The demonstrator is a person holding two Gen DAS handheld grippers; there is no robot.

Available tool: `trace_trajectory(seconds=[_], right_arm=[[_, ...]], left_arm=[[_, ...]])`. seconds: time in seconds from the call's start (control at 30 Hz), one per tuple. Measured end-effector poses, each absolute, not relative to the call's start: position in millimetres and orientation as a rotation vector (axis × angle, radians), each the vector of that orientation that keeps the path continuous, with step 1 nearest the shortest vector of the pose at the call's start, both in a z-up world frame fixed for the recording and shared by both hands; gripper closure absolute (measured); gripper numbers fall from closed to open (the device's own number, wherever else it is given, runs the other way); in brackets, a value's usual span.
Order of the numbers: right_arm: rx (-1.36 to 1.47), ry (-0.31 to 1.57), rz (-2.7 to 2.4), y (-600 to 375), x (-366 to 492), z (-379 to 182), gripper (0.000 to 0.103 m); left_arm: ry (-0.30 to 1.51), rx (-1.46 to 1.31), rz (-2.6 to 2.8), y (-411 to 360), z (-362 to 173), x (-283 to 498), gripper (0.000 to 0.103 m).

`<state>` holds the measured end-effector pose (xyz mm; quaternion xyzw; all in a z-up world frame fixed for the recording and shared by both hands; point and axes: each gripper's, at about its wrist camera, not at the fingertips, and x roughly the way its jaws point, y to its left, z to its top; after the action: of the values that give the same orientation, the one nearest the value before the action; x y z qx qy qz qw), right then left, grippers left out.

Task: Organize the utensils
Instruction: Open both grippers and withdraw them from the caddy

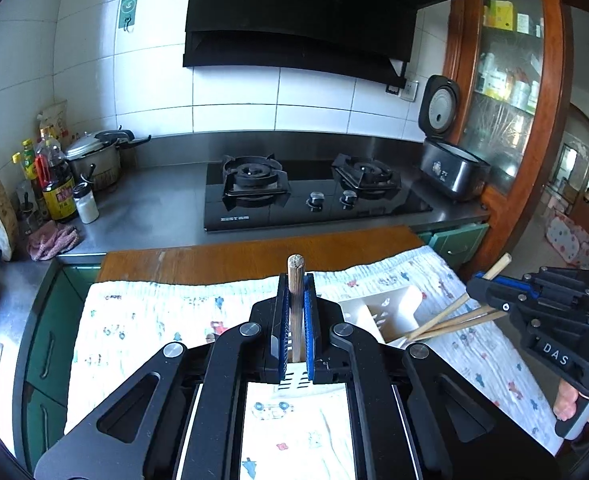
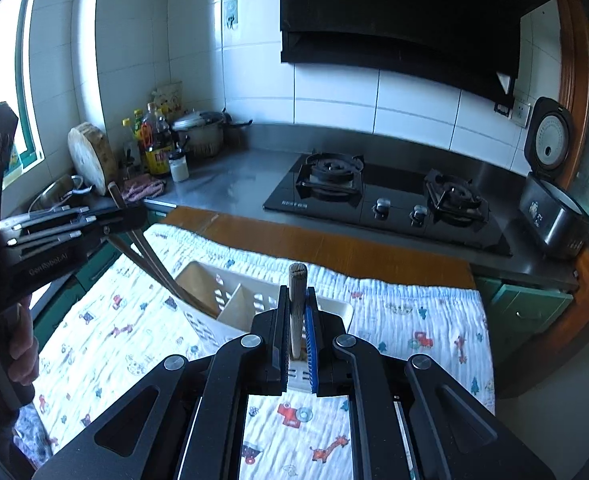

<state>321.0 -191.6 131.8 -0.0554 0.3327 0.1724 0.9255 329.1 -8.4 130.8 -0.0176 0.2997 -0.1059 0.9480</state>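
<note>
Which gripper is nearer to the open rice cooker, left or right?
Right. The right gripper is toward the rice cooker's end of the counter; the left gripper is further left, facing the stove.

We see pale wooden chopsticks [image 1: 446,322] slanting into a white slotted plastic utensil holder [image 2: 230,300], which we find mid-table on the printed cloth [image 2: 414,320]

A black gas hob [image 1: 314,196] sits in the steel counter [image 1: 154,208] under a dark hood [image 1: 294,20]. An open rice cooker [image 1: 450,168] stands at its right; bottles [image 1: 56,184], a pot [image 1: 94,156] and a pink cloth [image 1: 52,242] crowd the left corner.
</note>
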Motion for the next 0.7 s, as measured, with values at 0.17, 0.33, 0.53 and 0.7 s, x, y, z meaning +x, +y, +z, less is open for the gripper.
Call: trace_trajectory(seconds=[0.17, 0.33, 0.53, 0.7], right_arm=[[-0.110, 0.702, 0.352, -191.5, 323.2, 123.1, 0.095], [-0.116, 0.691, 0.338, -191.9, 320.8, 122.5, 0.087], [-0.125, 0.616, 0.315, -198.8, 298.2, 137.2, 0.070], [-0.089, 0.577, 0.337, -211.8, 266.4, 149.0, 0.065]], left_arm=[[0.614, -0.032, -0.211, -8.6, 129.1, 329.6, 0.096], [0.620, -0.032, -0.226, -10.2, 128.0, 330.3, 0.090], [0.574, -0.040, -0.230, -6.8, 139.8, 313.2, 0.077], [0.541, -0.036, -0.222, -3.0, 152.6, 281.7, 0.070]])
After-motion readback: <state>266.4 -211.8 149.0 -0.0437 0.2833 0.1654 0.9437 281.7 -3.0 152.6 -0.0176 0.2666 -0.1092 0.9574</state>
